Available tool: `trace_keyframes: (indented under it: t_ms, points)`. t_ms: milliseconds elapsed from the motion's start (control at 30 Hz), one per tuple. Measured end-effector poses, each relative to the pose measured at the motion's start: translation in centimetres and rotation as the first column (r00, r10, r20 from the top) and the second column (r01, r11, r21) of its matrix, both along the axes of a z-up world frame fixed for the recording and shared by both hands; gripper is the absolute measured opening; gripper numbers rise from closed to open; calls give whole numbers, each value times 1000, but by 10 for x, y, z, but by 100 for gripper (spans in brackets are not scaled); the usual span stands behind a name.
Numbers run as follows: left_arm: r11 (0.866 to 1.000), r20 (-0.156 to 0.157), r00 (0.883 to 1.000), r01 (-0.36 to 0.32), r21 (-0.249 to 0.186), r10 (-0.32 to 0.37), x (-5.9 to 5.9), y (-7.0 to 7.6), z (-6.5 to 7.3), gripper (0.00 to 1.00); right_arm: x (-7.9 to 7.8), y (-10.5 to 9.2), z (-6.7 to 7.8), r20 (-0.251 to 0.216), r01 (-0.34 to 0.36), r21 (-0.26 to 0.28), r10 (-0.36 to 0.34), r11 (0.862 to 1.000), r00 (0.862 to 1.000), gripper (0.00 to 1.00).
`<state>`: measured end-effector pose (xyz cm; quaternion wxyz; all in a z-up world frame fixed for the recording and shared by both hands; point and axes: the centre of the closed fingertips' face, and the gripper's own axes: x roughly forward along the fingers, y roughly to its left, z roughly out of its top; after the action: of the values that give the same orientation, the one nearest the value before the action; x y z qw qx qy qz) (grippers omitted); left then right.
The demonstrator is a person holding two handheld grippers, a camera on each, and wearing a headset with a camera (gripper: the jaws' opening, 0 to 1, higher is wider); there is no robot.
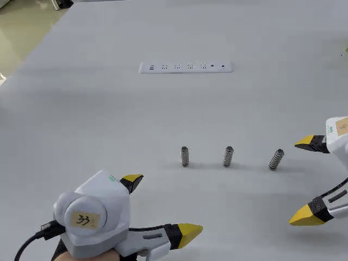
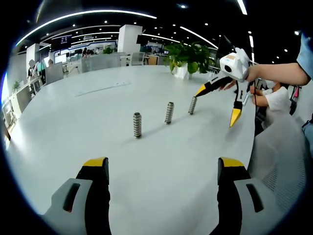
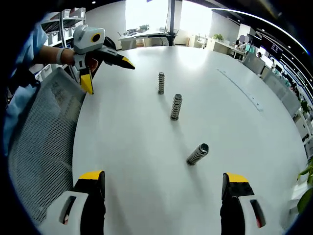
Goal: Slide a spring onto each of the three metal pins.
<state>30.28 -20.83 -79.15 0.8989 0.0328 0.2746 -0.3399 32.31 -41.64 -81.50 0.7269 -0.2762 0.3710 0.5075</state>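
Observation:
Three metal pins stand in a row on the white table, each with a spring around it: left spring (image 1: 185, 156), middle spring (image 1: 228, 156), and right spring (image 1: 276, 159), which leans to the right. In the left gripper view they recede as springs (image 2: 137, 125), (image 2: 169, 112), (image 2: 192, 105). In the right gripper view the leaning spring (image 3: 197, 153) is nearest. My left gripper (image 1: 163, 204) is open near the front left, holding nothing. My right gripper (image 1: 305, 182) is open at the right edge, just right of the leaning spring, holding nothing.
A white power strip (image 1: 186, 67) lies flat toward the back of the table (image 1: 109, 109). A mesh chair (image 3: 36, 147) stands beside the table. A potted plant (image 2: 188, 56) stands beyond the far edge. Another person's sleeve (image 2: 276, 98) shows behind my right gripper.

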Motion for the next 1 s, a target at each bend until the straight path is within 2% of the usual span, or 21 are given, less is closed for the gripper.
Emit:
trace_keyframes:
  t_ms: [233, 467, 700, 833, 1000]
  points:
    - [1000, 13, 1000, -11, 6, 11, 3, 7, 8, 91, -29, -14, 6, 5, 70, 38, -70, 997, 998, 99]
    - [1000, 9, 1000, -15, 22, 14, 0, 13, 8, 91, -42, -29, 11, 16, 130, 66, -131, 989, 991, 99]
    - [999, 4, 1000, -29, 29, 29, -4, 18, 8, 91, -40, -32, 23, 44, 205, 143, -213, 968, 976, 99]
    - [999, 3, 999, -34, 30, 34, -6, 19, 8, 91, -35, -31, 29, 51, 262, 207, -278, 942, 959, 99]
    - [999, 3, 999, -40, 26, 40, -8, 19, 9, 90, -37, -32, 31, 50, 290, 235, -309, 928, 950, 99]
